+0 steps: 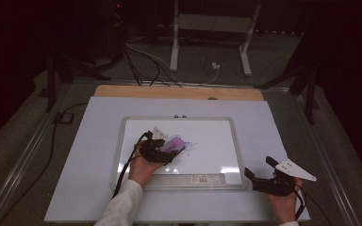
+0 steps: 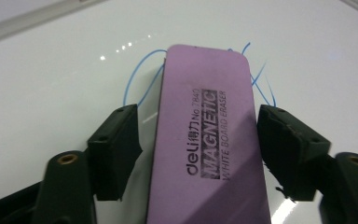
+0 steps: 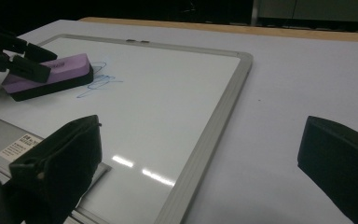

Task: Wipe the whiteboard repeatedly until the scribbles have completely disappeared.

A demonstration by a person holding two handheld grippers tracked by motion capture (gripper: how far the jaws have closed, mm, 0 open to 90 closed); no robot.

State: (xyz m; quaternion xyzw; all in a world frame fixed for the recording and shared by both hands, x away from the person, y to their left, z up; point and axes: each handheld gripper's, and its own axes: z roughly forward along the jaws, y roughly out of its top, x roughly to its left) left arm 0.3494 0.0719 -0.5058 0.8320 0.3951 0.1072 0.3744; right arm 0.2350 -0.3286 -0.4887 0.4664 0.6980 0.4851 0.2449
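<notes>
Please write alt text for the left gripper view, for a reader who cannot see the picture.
A purple whiteboard eraser lies flat on a whiteboard between the two black jaws of the left gripper, with a gap on each side. Blue pen scribbles show on the board around the eraser's far end.

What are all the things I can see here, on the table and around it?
Eraser: one, purple top with black base, lying on the whiteboard over the scribble, between the left tongs' jaws.
Whiteboard: one, white with grey frame, mid-table.
Scribble: one, blue, on the whiteboard beside the eraser.
Table: one, pale top with wooden far edge.
Stand: one, white, on the floor behind the table.
Left tongs: black, jaws apart either side of the eraser, gaps visible.
Right tongs: black, open, by the whiteboard's right corner.
</notes>
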